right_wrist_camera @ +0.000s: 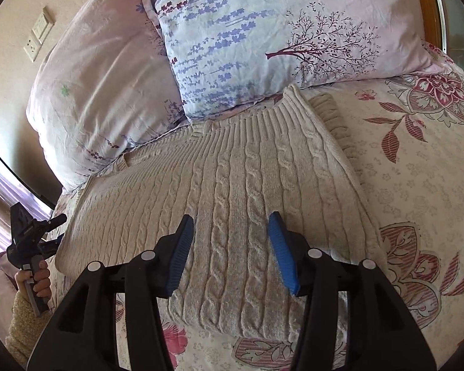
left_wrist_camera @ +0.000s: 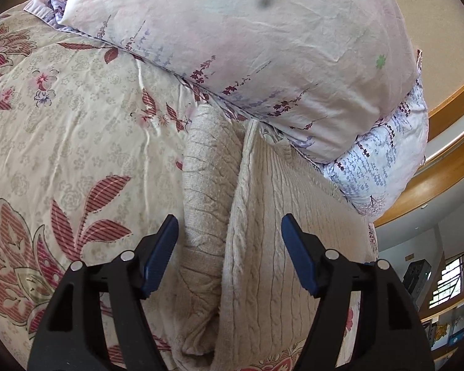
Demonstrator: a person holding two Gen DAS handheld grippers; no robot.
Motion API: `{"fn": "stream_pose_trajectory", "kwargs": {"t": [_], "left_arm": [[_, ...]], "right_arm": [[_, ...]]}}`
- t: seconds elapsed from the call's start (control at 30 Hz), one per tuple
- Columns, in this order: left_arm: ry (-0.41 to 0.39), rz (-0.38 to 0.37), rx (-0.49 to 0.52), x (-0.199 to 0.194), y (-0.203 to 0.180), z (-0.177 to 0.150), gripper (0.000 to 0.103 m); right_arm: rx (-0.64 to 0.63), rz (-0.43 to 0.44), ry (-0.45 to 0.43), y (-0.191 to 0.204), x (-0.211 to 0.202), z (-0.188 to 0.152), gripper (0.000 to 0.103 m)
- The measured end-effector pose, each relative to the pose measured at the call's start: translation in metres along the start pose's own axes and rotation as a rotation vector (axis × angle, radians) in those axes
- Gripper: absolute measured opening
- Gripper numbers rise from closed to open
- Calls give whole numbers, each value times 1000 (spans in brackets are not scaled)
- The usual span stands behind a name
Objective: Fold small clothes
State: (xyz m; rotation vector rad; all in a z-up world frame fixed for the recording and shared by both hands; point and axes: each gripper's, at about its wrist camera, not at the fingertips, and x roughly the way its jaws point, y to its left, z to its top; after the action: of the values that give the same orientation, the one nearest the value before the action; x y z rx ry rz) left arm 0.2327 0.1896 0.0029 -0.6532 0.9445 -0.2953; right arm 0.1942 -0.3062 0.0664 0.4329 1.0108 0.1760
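Observation:
A cream cable-knit sweater (right_wrist_camera: 232, 170) lies on the floral bedspread, partly folded, its ribbed edge against the pillows. In the left wrist view the sweater (left_wrist_camera: 263, 232) shows a folded sleeve or side panel (left_wrist_camera: 207, 185) lying along its left edge. My left gripper (left_wrist_camera: 229, 225) is open and empty, hovering over that fold line. My right gripper (right_wrist_camera: 231, 224) is open and empty, over the middle of the sweater. The left gripper also shows in the right wrist view (right_wrist_camera: 51, 228) at the far left, held in a hand.
Two lavender-print pillows (right_wrist_camera: 263, 40) lie at the head of the bed, touching the sweater's far edge. The floral bedspread (left_wrist_camera: 62, 123) spreads to the left of the sweater and to its right (right_wrist_camera: 417, 170). A wooden bed frame (left_wrist_camera: 448, 123) and wall sockets (right_wrist_camera: 38, 35) are beyond.

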Motion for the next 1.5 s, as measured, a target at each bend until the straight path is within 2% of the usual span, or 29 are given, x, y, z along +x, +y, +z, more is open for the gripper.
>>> {"fn": "stream_pose_trajectory", "kwargs": {"t": [0.17, 0.33, 0.43, 0.5, 0.73, 0.8, 1.07, 1.27, 1.5], "left_arm": [[10, -8, -16, 9, -3, 1, 55], [8, 7, -11, 14, -9, 2, 55], [6, 17, -14, 16, -10, 2, 53], [21, 8, -32, 20, -9, 3, 43], [36, 4, -56, 29, -16, 2, 35], [37, 9, -61, 32, -19, 2, 28], [8, -64, -117, 25, -32, 3, 21], [-39, -139, -100, 12, -70, 5, 20], [-30, -195, -26, 32, -143, -5, 20]], "right_arm": [[2, 29, -18, -3, 0, -3, 57], [22, 60, -25, -7, 0, -4, 59], [20, 92, -42, -8, 0, -7, 65], [18, 119, -60, -8, -2, -9, 70], [72, 217, -78, -20, -6, -11, 72], [77, 233, -82, -22, -7, -11, 73], [94, 299, -98, -24, -10, -13, 75], [97, 311, -97, -22, -15, -15, 75], [156, 390, -8, -11, -22, -6, 75]]}}
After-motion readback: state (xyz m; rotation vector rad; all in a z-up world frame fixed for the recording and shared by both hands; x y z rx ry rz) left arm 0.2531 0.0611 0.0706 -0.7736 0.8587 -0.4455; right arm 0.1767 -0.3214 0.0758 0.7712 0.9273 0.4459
